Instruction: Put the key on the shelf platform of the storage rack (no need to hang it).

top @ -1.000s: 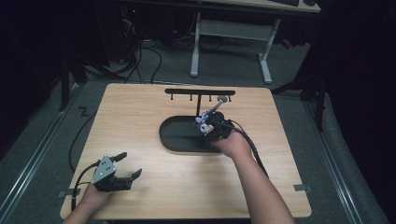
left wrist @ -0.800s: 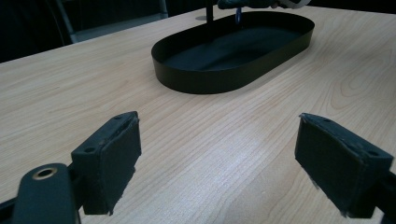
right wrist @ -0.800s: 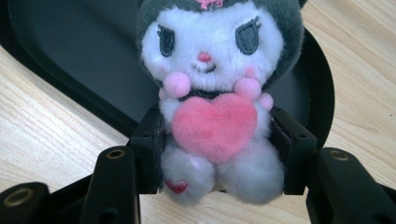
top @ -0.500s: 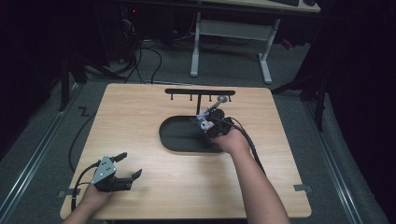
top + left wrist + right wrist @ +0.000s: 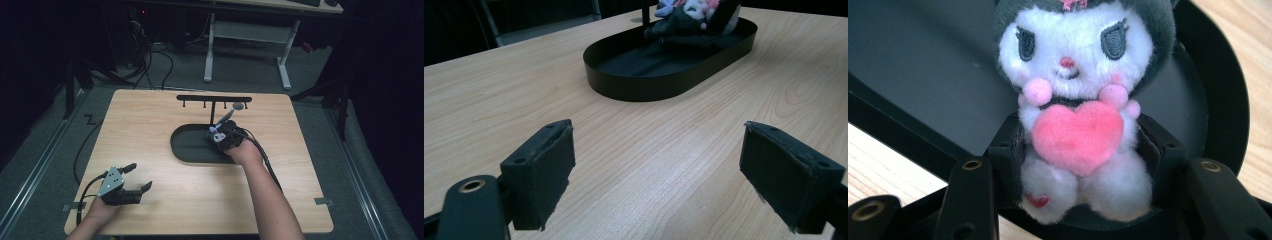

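Observation:
A small plush toy (image 5: 1075, 100), white-faced with a dark hood and a pink heart on its chest, sits squeezed between the jaws of my right gripper (image 5: 1078, 150). That right gripper (image 5: 220, 134) hovers over the right end of a black oval tray (image 5: 187, 145) in the high view. The toy (image 5: 696, 15) also shows at the tray's (image 5: 644, 87) far end in the left gripper view. My left gripper (image 5: 135, 176) rests near the table's front left corner, jaws wide apart and holding nothing (image 5: 656, 175).
A black rack with small hooks (image 5: 214, 100) stands behind the tray, and a grey round tag (image 5: 238, 106) hangs near its right end. The wooden table (image 5: 150, 125) has bare surface to the left and front of the tray. Cables trail off both grippers.
The right gripper with the plush toy has shifted slightly over the tray's right end. The left gripper has stayed where it was.

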Demonstrator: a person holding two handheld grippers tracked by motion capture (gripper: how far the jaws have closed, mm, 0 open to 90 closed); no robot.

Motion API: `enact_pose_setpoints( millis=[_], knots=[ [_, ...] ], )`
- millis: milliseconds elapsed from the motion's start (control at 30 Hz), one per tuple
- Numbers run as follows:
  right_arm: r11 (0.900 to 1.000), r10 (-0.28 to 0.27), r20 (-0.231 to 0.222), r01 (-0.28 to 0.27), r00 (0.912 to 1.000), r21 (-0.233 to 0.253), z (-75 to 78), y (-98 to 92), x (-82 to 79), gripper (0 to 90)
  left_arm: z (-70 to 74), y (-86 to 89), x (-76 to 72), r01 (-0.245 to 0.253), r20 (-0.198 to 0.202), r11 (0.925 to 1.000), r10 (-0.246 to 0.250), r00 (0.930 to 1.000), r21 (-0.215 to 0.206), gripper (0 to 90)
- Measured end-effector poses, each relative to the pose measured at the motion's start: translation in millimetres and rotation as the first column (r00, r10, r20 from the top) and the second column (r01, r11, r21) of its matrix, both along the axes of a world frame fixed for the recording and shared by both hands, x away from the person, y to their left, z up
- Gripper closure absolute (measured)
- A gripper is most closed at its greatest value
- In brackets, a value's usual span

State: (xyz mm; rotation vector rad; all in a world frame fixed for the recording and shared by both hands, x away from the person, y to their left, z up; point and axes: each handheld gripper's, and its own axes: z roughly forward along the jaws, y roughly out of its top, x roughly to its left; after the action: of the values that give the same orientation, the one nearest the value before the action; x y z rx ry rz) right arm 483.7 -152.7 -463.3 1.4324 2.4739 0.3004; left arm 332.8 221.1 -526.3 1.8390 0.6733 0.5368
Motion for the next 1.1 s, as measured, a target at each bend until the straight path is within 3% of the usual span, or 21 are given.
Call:
enact_pose_setpoints(
  millis=[167, 300, 400, 433, 467, 500, 567, 667, 933, 1100],
  knots=[
    [0.999, 0.009, -0.025, -0.01, 0.9996, -0.041, -7.6, -9.0, -5.6, 46.5, 0.0, -0.2, -0.4, 0.002, 0.002, 1.0, -0.002, 1.0, 0.002, 15.4],
    [1.0, -0.025, -0.037, 0.024, 0.999, -0.021, -9.3, -8.5, -7.0, 46.2, 0.0, 0.0, -0.2, 0.001, 0.0, 1.0, -0.001, 1.0, -0.002, 15.4],
    [1.0, -0.013, -0.034, 0.013, 0.9994, -0.016, -12.1, -5.1, -5.1, 44.8, 0.0, -0.1, -0.3, 0.001, 0.002, 1.0, -0.001, 1.0, 0.001, 15.4],
    [1.0, -0.018, -0.034, 0.018, 0.9993, -0.015, -13.2, -3.7, -4.7, 43.1, 0.0, -0.1, -0.3, 0.002, 0.001, 1.0, -0.002, 1.0, 0.0, 15.4],
    [1.0, -0.031, -0.03, 0.03, 0.9991, -0.005, -13.5, -1.5, -4.3, 33.3, 0.0, 0.0, -0.2, 0.002, 0.001, 1.0, -0.002, 1.0, 0.0, 15.4],
    [1.0, -0.031, -0.03, 0.03, 0.9991, -0.005, -13.5, -1.5, -4.3, 33.3, 0.0, 0.1, -0.1, 0.002, 0.0, 1.0, -0.002, 1.0, -0.001, 15.4],
    [0.999, -0.028, -0.01, 0.028, 0.9996, 0.025, -9.6, -1.3, -4.8, 26.9, 0.1, 0.3, -0.1, 0.004, -0.001, 1.0, -0.004, 1.0, 0.0, 15.4],
    [0.999, -0.02, 0.008, 0.02, 0.9998, 0.031, -2.6, -1.4, -9.3, 24.2, 0.0, 0.3, 0.2, 0.003, -0.003, 1.0, -0.003, 1.0, -0.004, 15.4],
    [0.999, 0.002, 0.049, -0.004, 0.9988, 0.039, 20.1, -6.5, -30.8, 24.3, -0.1, -0.2, -0.2, 0.001, 0.001, 1.0, -0.001, 1.0, 0.0, 15.4],
    [0.998, 0.008, 0.061, -0.011, 0.9981, 0.056, 21.5, -10.8, -44.1, 24.5, -0.1, -0.4, 0.1, -0.003, 0.0, 1.0, 0.003, 1.0, 0.0, 15.4]
  ],
)
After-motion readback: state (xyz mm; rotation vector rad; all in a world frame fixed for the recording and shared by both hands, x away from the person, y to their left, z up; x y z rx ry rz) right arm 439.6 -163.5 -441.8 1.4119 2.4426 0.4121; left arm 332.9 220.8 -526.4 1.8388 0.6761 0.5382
